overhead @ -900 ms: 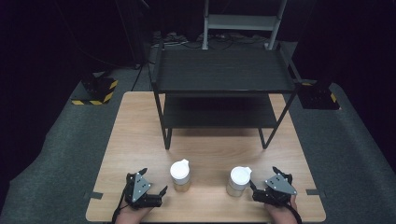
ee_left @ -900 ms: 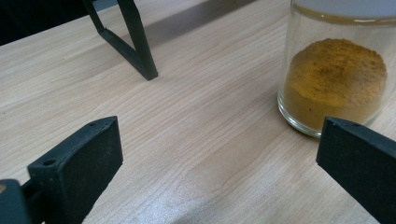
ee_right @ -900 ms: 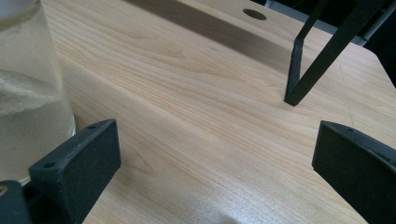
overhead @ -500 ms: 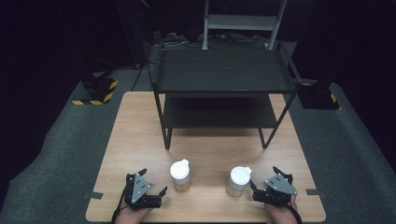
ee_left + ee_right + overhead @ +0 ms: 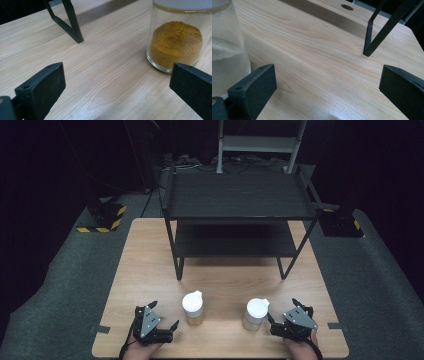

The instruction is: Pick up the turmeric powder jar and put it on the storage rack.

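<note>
Nothing looks started: both white-lidded glass jars, the yellow-powder jar (image 5: 193,308) at 6 o'clock and the white-powder jar (image 5: 255,314) at 5 o'clock on the bench (image 5: 150,270), stand ungrasped beside the wide-open, empty left gripper (image 5: 162,320) and right gripper (image 5: 282,317).

Left tongs (image 5: 163,316) low at near worktop edge, jaws wide apart, nothing between; right tongs (image 5: 283,311) same, jaws spread, empty; both hands enter from the bottom, tongs pointing forward
</note>
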The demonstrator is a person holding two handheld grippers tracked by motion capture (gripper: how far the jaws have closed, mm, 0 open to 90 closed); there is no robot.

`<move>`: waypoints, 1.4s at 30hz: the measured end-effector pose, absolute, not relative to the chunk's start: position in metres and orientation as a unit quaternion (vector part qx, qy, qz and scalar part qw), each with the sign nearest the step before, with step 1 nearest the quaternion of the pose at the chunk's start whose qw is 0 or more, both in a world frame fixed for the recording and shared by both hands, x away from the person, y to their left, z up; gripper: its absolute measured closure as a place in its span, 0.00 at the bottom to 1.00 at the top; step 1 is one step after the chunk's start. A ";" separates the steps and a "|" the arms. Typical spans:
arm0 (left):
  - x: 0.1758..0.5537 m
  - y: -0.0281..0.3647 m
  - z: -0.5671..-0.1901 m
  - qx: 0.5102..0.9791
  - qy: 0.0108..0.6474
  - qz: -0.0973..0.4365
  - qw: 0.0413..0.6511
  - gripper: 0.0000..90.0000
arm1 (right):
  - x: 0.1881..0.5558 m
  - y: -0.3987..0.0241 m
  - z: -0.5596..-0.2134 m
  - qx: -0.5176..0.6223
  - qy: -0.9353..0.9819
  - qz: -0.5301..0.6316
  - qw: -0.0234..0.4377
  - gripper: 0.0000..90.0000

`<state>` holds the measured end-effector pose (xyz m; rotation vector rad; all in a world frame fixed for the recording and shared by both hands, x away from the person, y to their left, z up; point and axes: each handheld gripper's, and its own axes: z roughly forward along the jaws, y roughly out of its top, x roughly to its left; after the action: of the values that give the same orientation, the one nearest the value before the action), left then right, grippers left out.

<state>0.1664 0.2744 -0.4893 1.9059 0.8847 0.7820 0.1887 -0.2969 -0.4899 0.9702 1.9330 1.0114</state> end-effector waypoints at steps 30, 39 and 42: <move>0.156 0.283 -0.482 0.746 0.321 0.304 0.497 0.01 | 0.190 -0.298 -0.489 0.379 0.754 0.395 0.364 0.01; 0.155 0.281 -0.478 0.743 0.313 0.295 0.513 0.00 | 0.190 -0.298 -0.489 0.380 0.754 0.395 0.363 0.01; 0.155 0.279 -0.477 0.742 0.307 0.295 0.517 0.00 | 0.190 -0.298 -0.489 0.380 0.754 0.395 0.363 0.01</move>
<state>0.1554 0.2785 -0.4771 1.7818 0.7361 0.7088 0.1903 -0.2983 -0.4888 0.9787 1.9401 1.0170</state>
